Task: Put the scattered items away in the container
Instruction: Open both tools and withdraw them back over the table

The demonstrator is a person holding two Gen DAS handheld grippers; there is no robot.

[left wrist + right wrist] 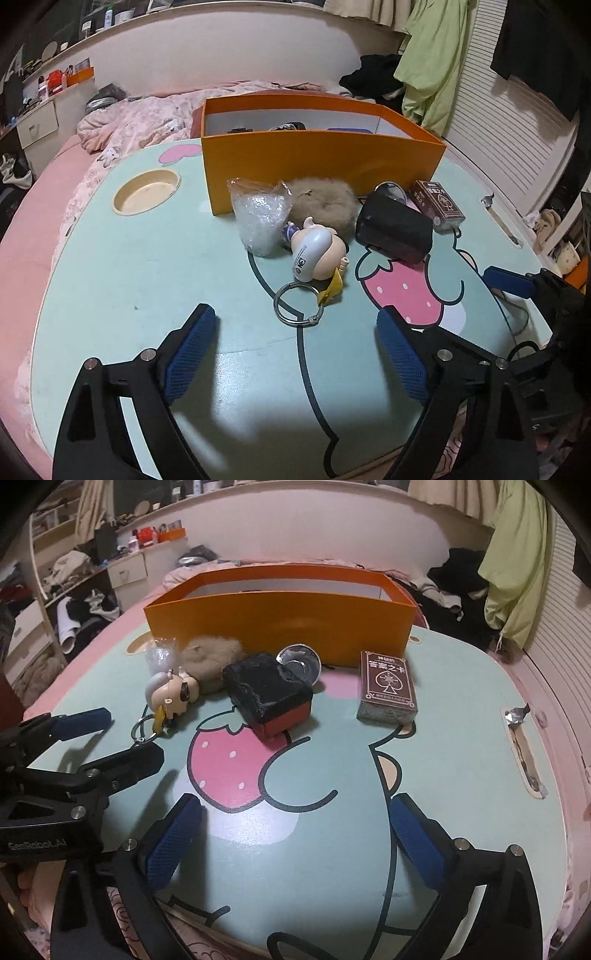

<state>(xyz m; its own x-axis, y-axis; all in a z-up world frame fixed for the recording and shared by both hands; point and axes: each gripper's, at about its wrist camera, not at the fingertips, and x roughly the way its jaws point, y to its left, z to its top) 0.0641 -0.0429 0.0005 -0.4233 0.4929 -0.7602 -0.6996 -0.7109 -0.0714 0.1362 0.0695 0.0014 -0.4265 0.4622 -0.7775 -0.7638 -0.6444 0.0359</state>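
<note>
An orange box [321, 166] [277, 627] stands at the back of the mint lap table [147, 277] [461, 760]. In front of it lie a clear plastic bag [258, 218] [160, 657], a beige fur pompom [325, 201] [208, 657], a doll keychain [314, 254] [171, 692] with a metal ring [295, 306], a black-and-red box [395, 229] [271, 698], a round metal tin [299, 661] and a brown card box [437, 203] [388, 685]. My left gripper [295, 350] [107, 734] is open near the keychain. My right gripper [295, 838] is open and empty.
The table rests on a pink bed with a rumpled quilt [140, 118]. A round cup recess [146, 192] sits at the table's left. A slot [524, 753] runs along its right edge. Clothes [513, 554] hang at the right.
</note>
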